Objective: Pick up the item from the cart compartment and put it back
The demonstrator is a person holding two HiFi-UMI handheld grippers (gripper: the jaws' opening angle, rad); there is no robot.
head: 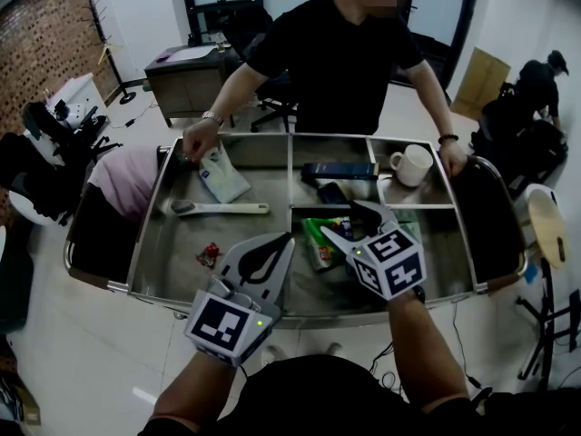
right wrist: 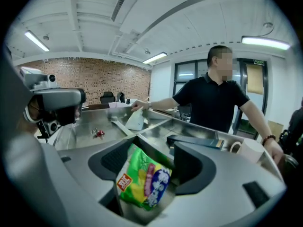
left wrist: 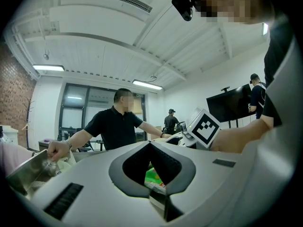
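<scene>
Right gripper (right wrist: 156,143) fingers (right wrist: 194,162) wide apart around green snack bag (right wrist: 144,183)

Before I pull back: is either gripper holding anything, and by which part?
Nothing is held. The right gripper is open with the snack bag loose between its jaws; the left gripper is shut, empty.

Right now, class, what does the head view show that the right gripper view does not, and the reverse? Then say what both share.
Only the head view: the pink cloth and the wooden stool. Only the right gripper view: the ceiling light strips. Both: the green snack bag between the right gripper's open jaws, the white mug, the dark blue box and the person in the black shirt.
</scene>
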